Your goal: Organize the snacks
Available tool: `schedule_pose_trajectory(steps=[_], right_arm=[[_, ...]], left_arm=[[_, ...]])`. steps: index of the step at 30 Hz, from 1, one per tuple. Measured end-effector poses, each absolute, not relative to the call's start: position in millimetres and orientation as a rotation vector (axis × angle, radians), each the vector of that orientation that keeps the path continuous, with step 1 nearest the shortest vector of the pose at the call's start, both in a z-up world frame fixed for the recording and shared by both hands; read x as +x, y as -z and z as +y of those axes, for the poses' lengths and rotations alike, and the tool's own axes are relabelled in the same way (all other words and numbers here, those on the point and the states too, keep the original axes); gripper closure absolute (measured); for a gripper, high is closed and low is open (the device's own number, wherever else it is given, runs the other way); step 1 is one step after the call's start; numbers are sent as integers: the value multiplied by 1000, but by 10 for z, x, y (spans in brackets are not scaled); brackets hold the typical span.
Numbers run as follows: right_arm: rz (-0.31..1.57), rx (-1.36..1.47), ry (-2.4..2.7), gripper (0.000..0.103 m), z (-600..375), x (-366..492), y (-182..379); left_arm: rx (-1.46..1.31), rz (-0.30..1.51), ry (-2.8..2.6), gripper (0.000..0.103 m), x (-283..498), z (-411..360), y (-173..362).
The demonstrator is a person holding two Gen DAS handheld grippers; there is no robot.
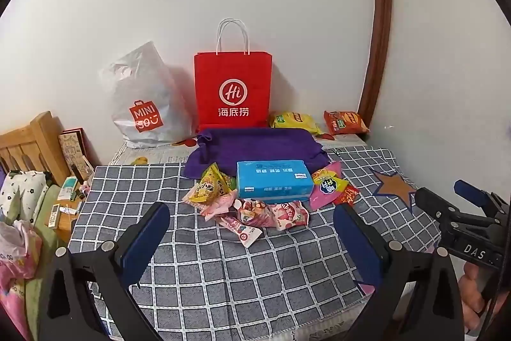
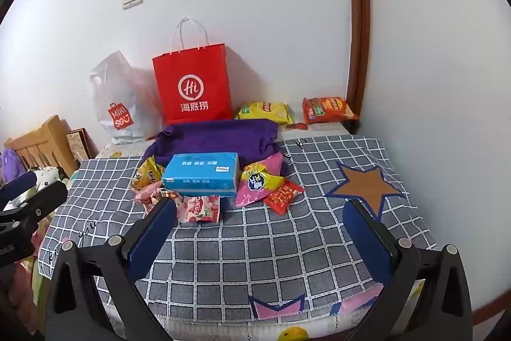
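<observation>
Grey checked cloth (image 1: 223, 261) covers the surface where the snacks lie. Going left to right along the back wall: a white plastic bag (image 1: 143, 98) with a red logo leans against the wall, touching a red paper bag (image 1: 233, 88) that stands upright beside it; then come a yellow chip bag (image 1: 295, 121) and an orange chip bag (image 1: 345, 122), lying flat near each other. In front of the red bag a purple cloth (image 1: 258, 146) is spread. Touching its near edge sits a blue tissue pack (image 1: 274, 182), ringed by small snacks: a yellow packet (image 1: 210, 186) at its left, pink packets (image 1: 271, 213) heaped at its front, and a pink-and-yellow packet (image 1: 329, 186) over a small red packet (image 2: 284, 195) at its right.

The left gripper (image 1: 252, 242) hovers over bare cloth short of the pile, jaws spread wide, holding nothing. The right gripper (image 2: 260, 238) sits likewise, wide apart and empty, with a brown star patch (image 2: 367, 186) on the cloth near its right finger.
</observation>
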State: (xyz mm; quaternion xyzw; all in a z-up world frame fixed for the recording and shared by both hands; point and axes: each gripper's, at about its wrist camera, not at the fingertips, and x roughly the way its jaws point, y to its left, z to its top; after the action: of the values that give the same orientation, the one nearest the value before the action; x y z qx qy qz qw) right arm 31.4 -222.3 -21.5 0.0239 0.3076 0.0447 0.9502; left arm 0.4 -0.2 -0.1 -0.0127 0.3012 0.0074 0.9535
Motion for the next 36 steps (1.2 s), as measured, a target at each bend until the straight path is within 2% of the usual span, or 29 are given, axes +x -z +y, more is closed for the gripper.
schedule_pose_trajectory(steps=[36], right_arm=[[628,47,-97,0,-2235,263,171]], left_arm=[[-51,586,-15,1,-1,35,-56]])
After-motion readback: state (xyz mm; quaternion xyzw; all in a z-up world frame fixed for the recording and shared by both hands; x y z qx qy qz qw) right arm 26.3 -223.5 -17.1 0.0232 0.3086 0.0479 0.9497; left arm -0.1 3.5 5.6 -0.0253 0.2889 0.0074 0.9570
